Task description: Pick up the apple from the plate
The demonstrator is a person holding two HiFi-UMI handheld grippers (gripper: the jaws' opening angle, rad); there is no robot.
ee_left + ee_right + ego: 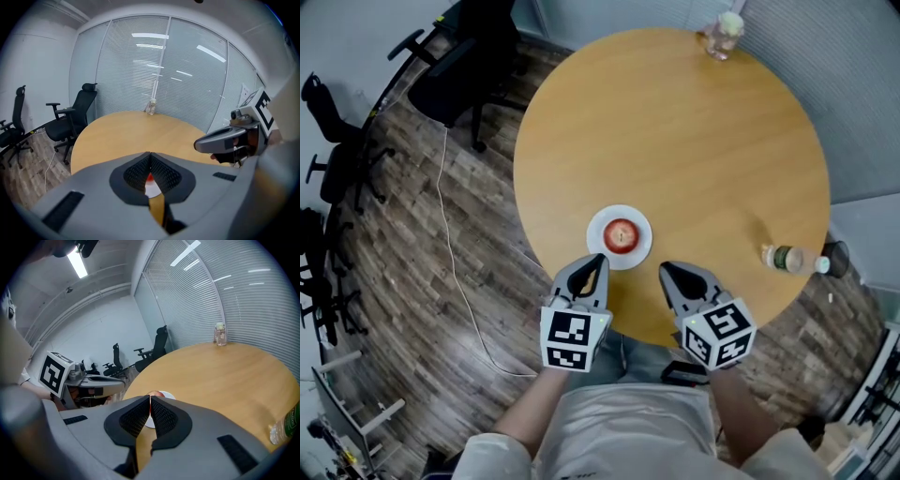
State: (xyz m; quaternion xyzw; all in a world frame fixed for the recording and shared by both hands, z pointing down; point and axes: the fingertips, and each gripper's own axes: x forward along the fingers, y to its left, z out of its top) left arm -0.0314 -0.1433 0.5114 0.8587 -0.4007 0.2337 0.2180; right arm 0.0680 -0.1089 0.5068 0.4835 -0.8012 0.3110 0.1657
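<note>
A red apple (621,235) sits on a small white plate (598,246) near the front edge of the round wooden table (694,141). My left gripper (600,258) hovers just short of the plate's near left rim, its jaws shut with nothing between them. My right gripper (664,266) hangs to the right of the plate, also shut and empty. In the left gripper view only a sliver of the apple (149,177) and the plate (152,189) shows through the gap beneath the closed pads. The right gripper view shows the plate (166,395) just beyond its closed tips.
A plastic bottle (794,260) lies on its side at the table's right edge. A glass jar (721,36) stands at the far edge. Black office chairs (459,66) and a white cable (455,272) are on the wooden floor to the left.
</note>
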